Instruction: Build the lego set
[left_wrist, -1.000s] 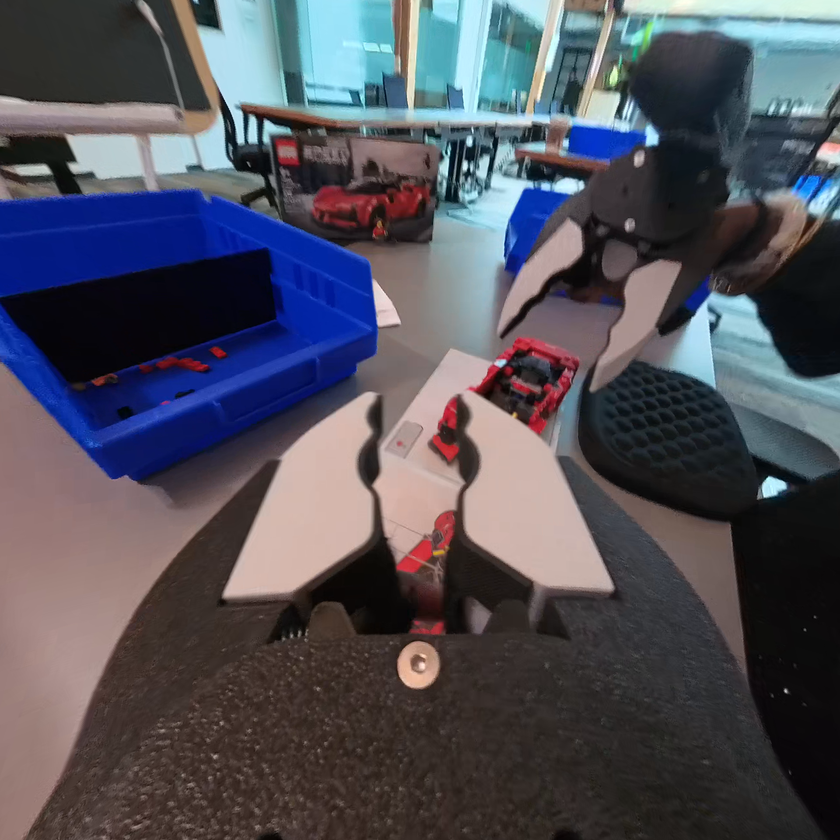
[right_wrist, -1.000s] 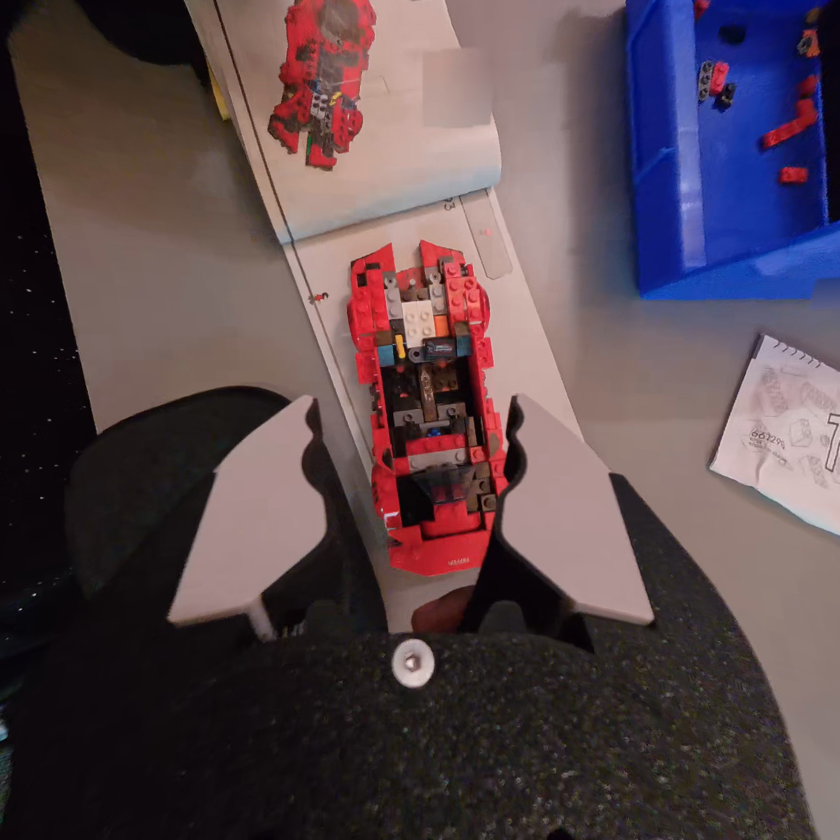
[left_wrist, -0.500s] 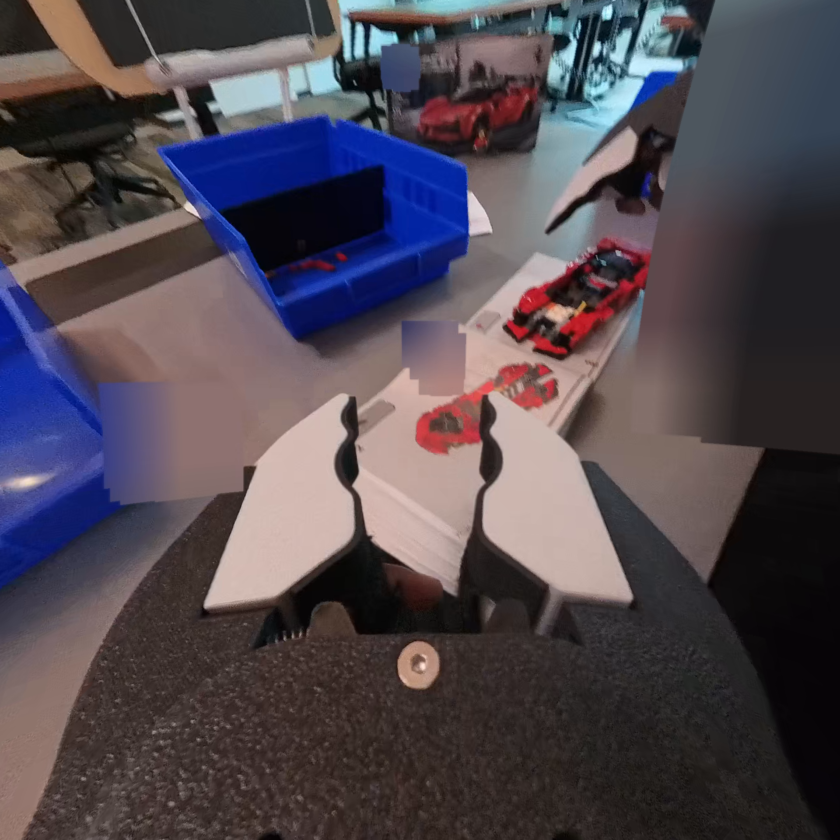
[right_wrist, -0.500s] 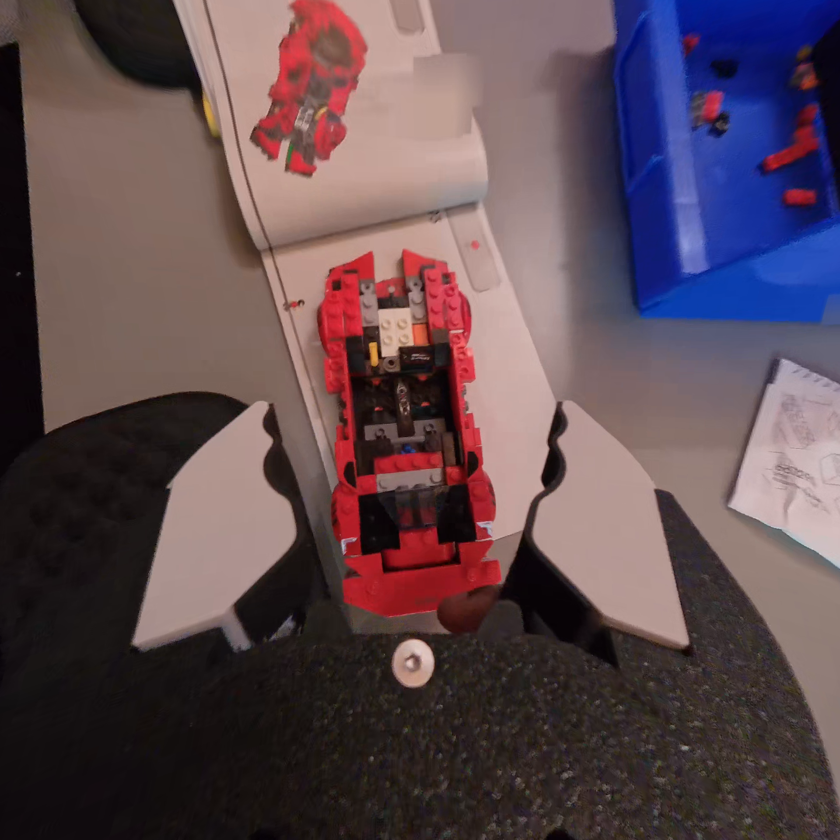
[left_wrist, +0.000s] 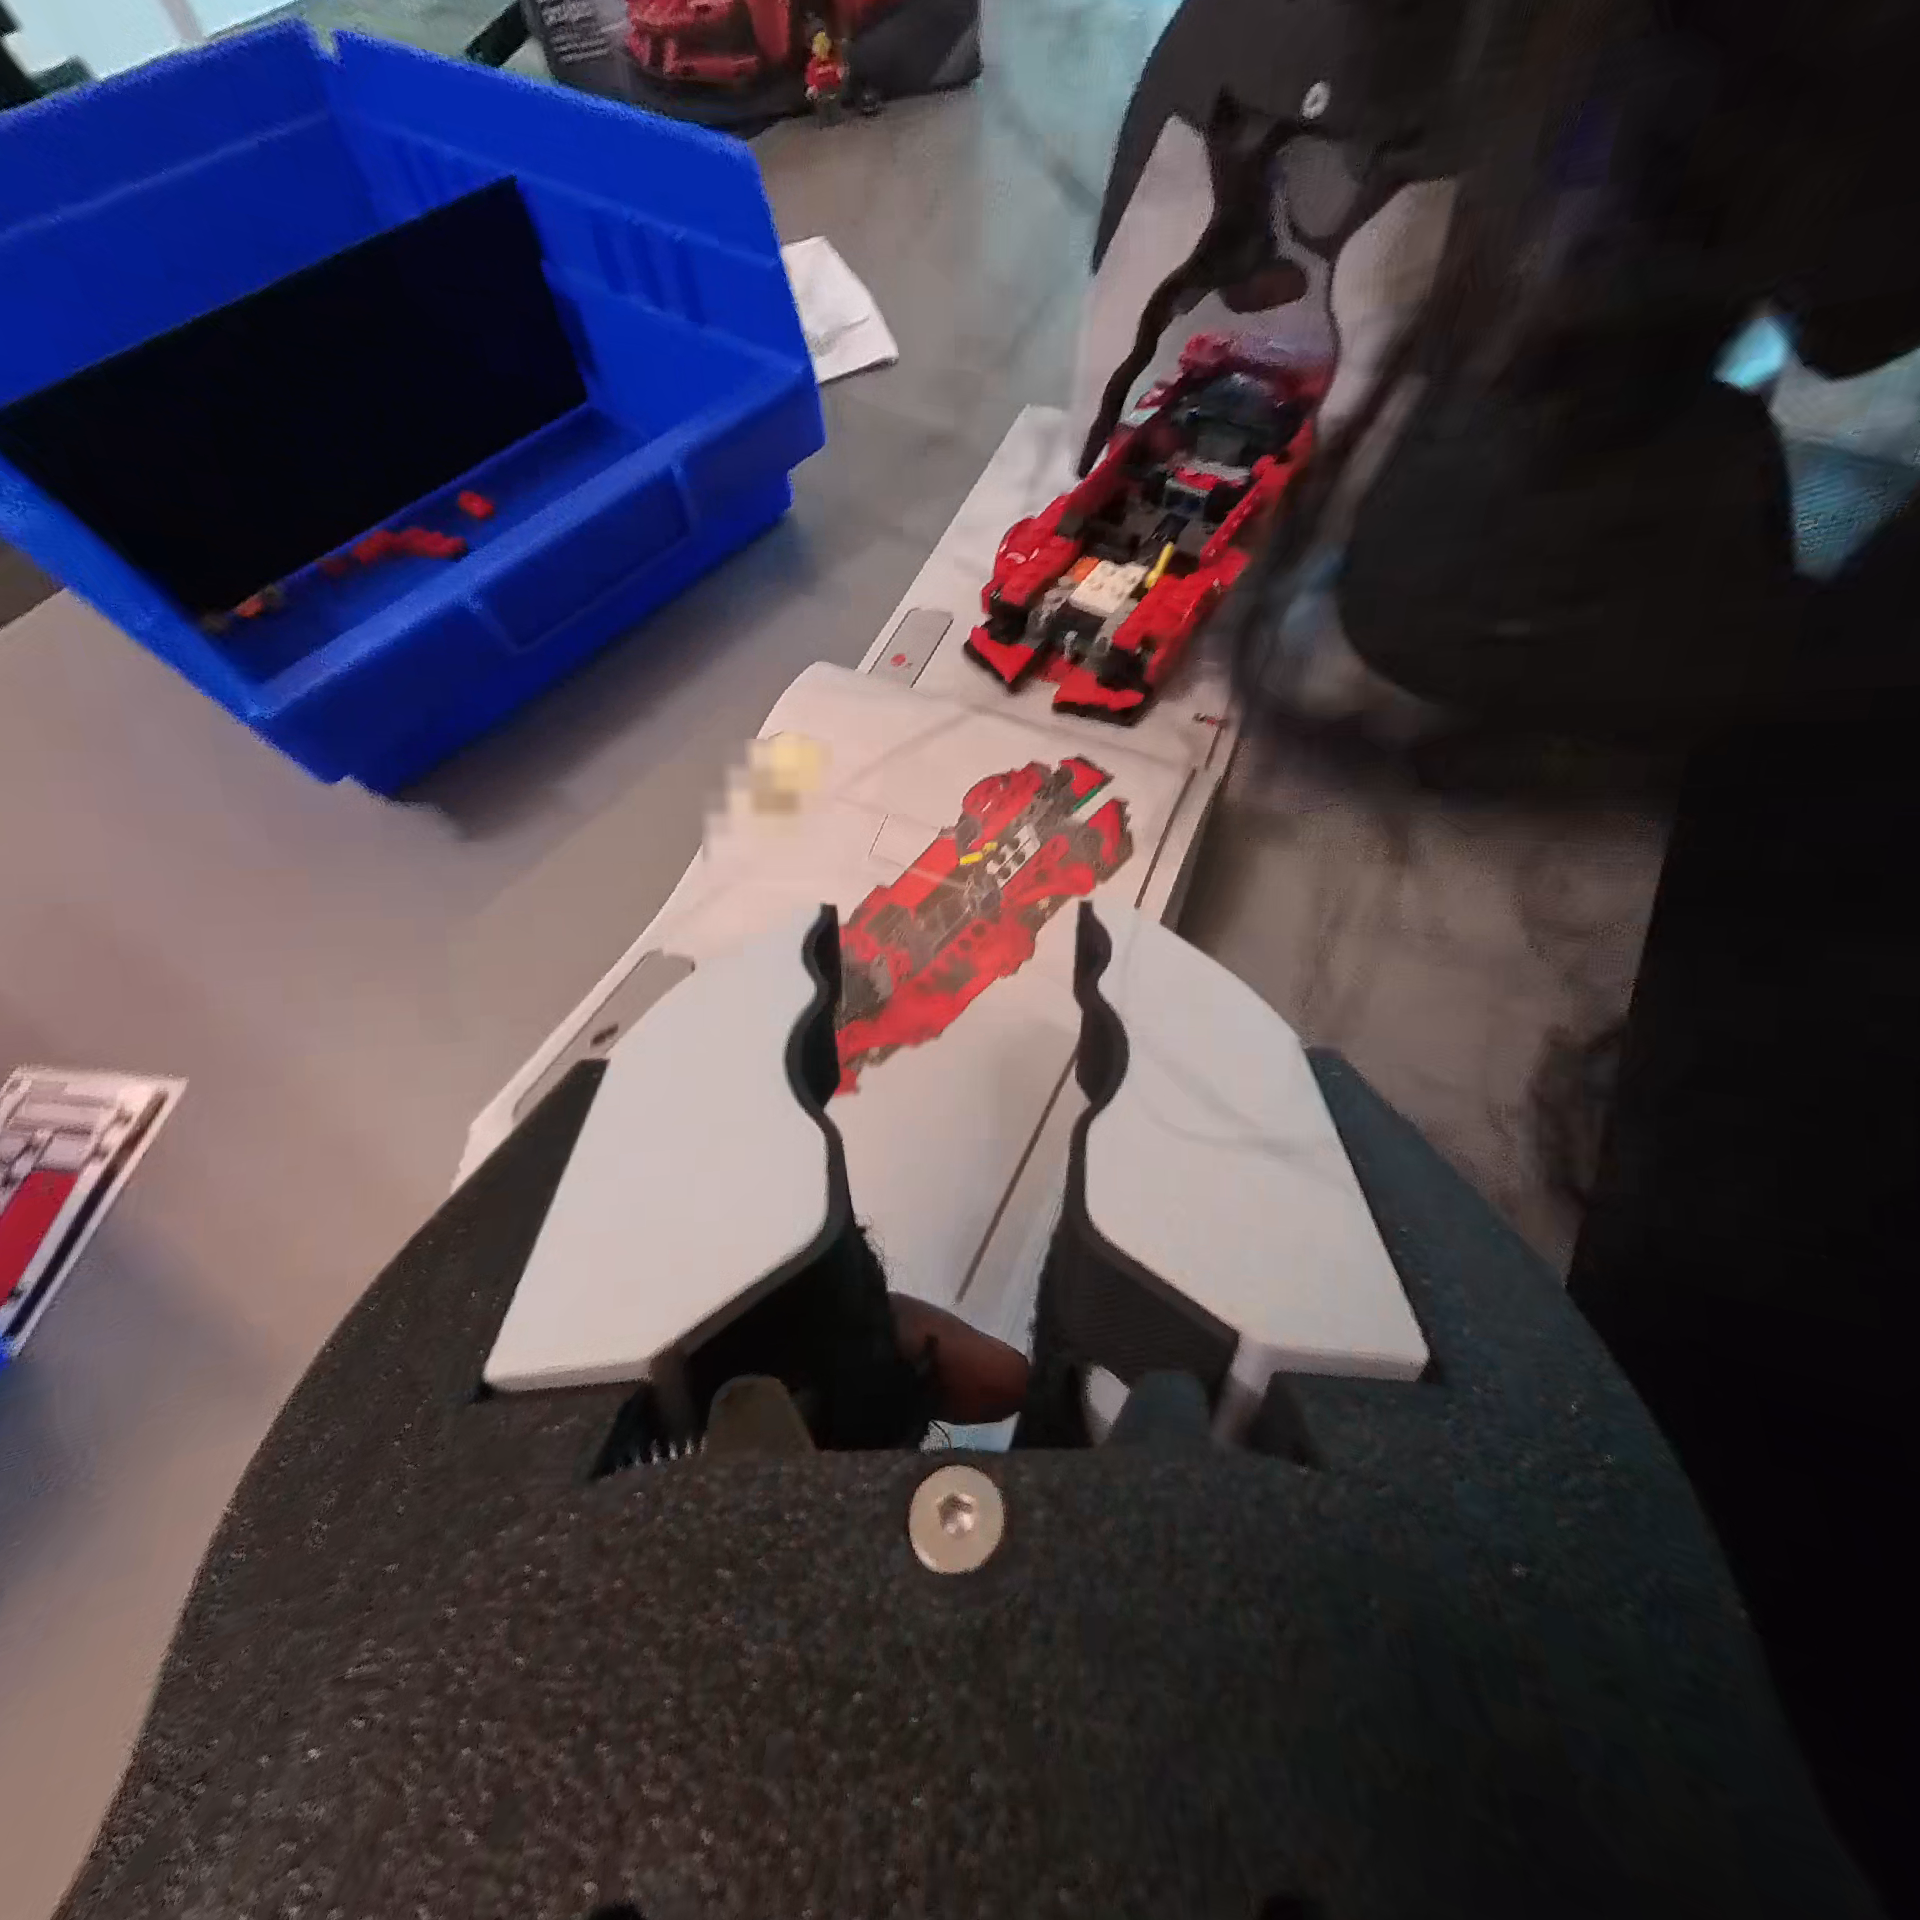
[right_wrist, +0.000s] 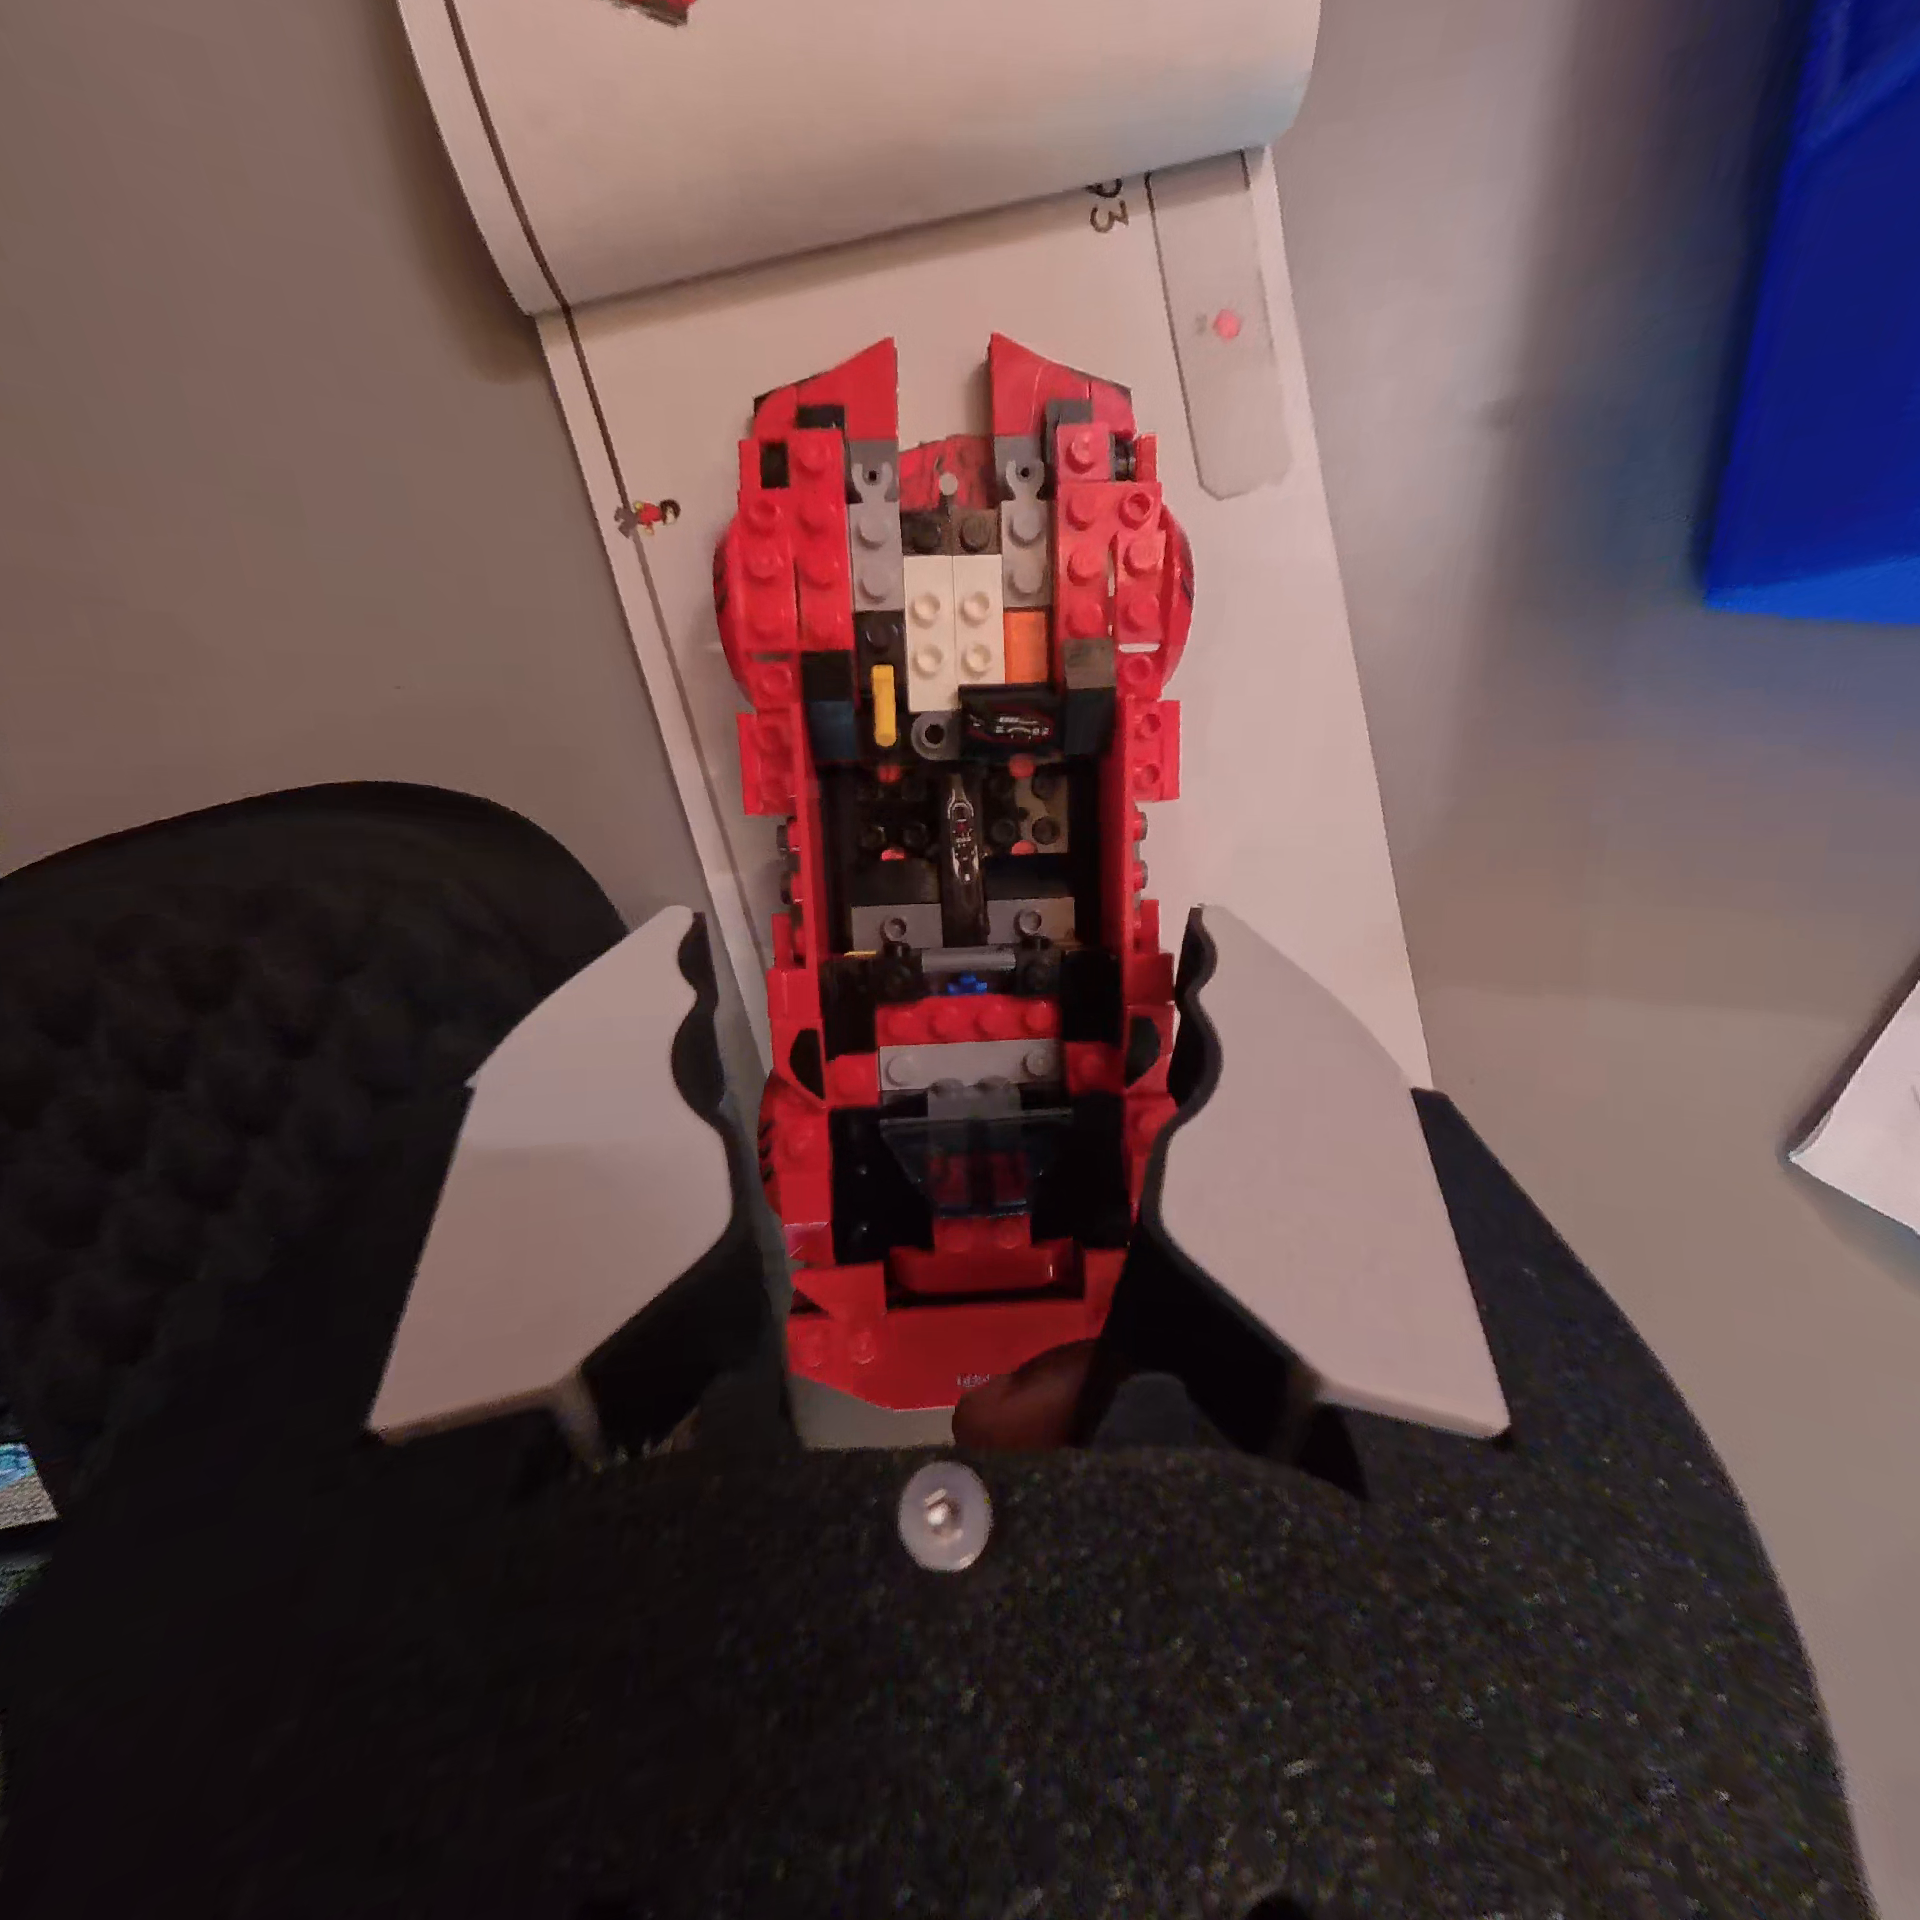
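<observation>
Page number in dark print at the edge of the open instruction booklet (right_wrist: 1330, 727), tiny white lettering on the red lego car (right_wrist: 935, 831) nose, unreadable, printed leaflet (left_wrist: 73, 1174) at the table's left edge, blurred

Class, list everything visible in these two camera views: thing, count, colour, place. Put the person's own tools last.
Lego car: one, red and black, unfinished, lying on the booklet.
Instruction booklet: one, white, open on the table.
Bin: one, blue, left of the booklet, a few red pieces inside.
Lego box: one, dark, far end of the table.
Leaflets: two, white.
Table: one, grey.
Left gripper: open, above the booklet.
Right gripper: open, astride the car.
</observation>
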